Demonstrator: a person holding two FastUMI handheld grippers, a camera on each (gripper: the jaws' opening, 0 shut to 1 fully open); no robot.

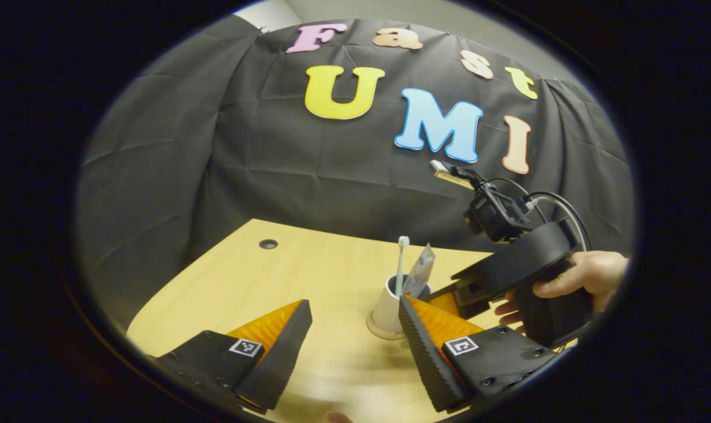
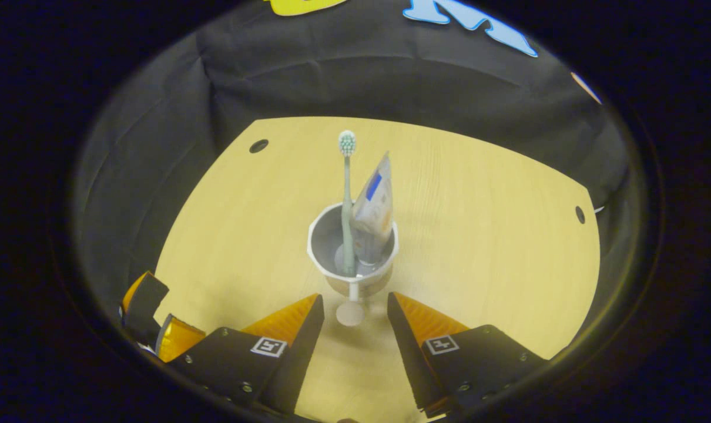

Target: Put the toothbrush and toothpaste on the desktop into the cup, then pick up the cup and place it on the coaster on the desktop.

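Blue-marked toothpaste (image 2: 374, 205) stands in the cup (image 2: 332, 258), lettering unreadable.

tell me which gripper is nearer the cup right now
Right. The right gripper hangs open just in front of the cup, fingers apart from its wall. The left gripper sits open farther back, the cup beyond its fingertips.

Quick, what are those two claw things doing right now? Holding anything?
Left gripper: open, holding nothing.
Right gripper: open, holding nothing; the cup with toothbrush and toothpaste stands just ahead of its fingers.
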